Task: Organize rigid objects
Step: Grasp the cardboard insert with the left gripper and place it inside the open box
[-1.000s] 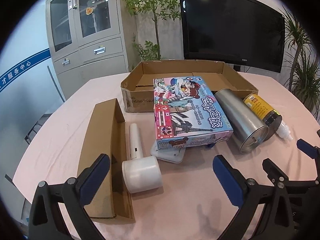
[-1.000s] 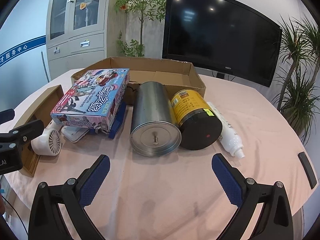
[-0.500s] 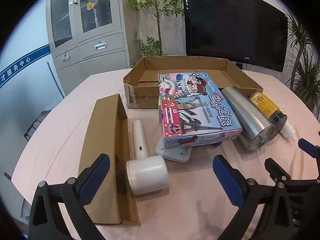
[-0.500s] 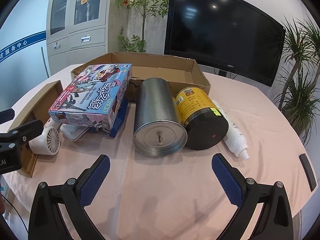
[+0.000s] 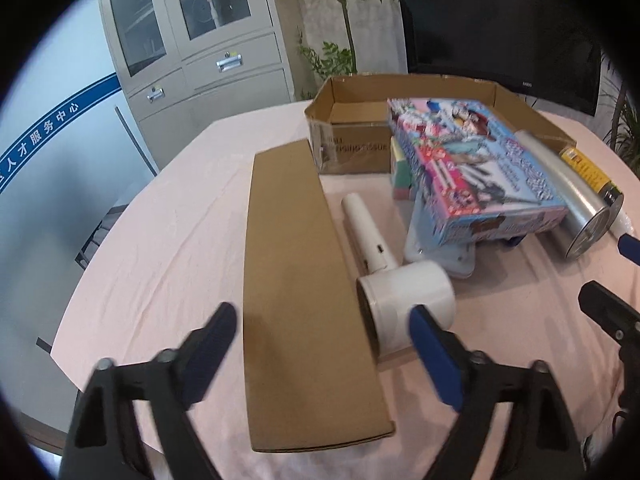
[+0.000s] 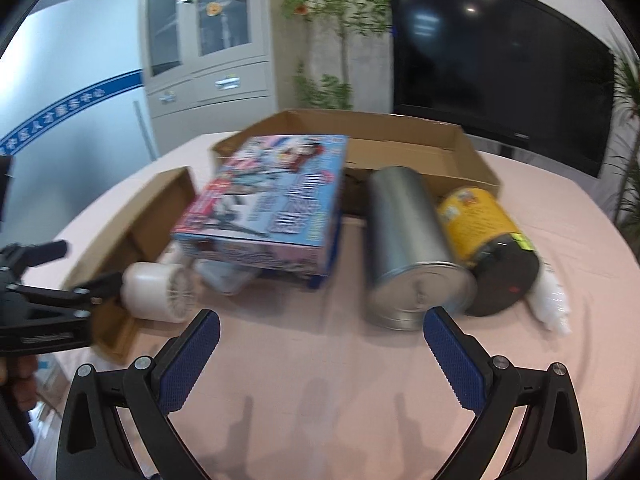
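Note:
My left gripper [image 5: 324, 344] is open above the near end of a long brown cardboard piece [image 5: 296, 280], with the white handheld fan [image 5: 404, 300] by its right finger. My right gripper [image 6: 320, 360] is open and empty over the pink tablecloth, in front of the colourful game box [image 6: 276, 204] and the silver metal tin [image 6: 408, 252]. A yellow-labelled dark jar [image 6: 492, 248] and a white bottle [image 6: 552, 304] lie right of the tin. The open cardboard box [image 6: 400, 152] stands behind them. The left gripper also shows in the right wrist view [image 6: 52, 280].
A large black TV [image 6: 500, 60] and potted plants stand behind the round table [image 6: 320, 380]. A grey cabinet [image 5: 192, 48] is at the back left. A white flat object [image 5: 440, 248] lies under the game box. The table edge curves close on the left [image 5: 100, 280].
My left gripper has swung left and forward over the cardboard piece and the fan. My right gripper has moved closer to the tin and game box. Both stay open.

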{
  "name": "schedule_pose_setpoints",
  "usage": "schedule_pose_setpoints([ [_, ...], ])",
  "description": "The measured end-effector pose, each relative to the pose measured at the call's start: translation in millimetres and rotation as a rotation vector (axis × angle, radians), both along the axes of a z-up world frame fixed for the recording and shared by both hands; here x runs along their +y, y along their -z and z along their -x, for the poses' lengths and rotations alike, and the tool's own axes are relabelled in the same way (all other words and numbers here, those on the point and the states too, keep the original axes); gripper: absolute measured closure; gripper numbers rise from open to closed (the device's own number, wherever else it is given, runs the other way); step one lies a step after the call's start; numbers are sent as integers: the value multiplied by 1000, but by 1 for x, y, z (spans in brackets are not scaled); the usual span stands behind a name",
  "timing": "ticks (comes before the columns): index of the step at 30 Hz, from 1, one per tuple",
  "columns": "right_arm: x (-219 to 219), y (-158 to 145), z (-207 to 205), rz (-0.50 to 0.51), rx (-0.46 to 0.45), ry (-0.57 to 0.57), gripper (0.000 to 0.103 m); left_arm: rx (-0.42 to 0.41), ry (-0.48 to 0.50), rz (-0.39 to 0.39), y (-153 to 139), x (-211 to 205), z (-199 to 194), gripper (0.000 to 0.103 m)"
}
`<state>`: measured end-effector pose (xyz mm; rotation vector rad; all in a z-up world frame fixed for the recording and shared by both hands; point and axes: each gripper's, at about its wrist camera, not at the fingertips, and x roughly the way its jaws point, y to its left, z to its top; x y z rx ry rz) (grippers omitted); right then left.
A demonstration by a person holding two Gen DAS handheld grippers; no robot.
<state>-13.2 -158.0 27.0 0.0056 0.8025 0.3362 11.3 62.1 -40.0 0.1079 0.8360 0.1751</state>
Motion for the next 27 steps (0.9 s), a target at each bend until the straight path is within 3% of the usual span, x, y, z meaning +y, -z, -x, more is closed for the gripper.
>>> schedule_pose_setpoints([
  [2, 10, 0, 0, -22, 14, -47, 0, 10, -14, -1, 4, 6, 0, 38],
  [5, 25, 0, 3, -33, 17, -96, 0, 6, -19, 80, 4, 22, 3, 38],
  [12, 48, -1, 3, -44, 43, -131, 1, 5, -60, 191, 1, 60, 13, 45],
  [19, 64, -4, 1, -58, 60, -172, 1, 18, -137, 247, 4, 99, 21, 56],
  [24, 89, -11, 0, -82, 79, -238, 1, 59, -150, 468, 20, 131, 28, 60],
  [27, 119, -19, 0, -119, 92, -318, 1, 79, -145, 560, 28, 140, 33, 60],
])
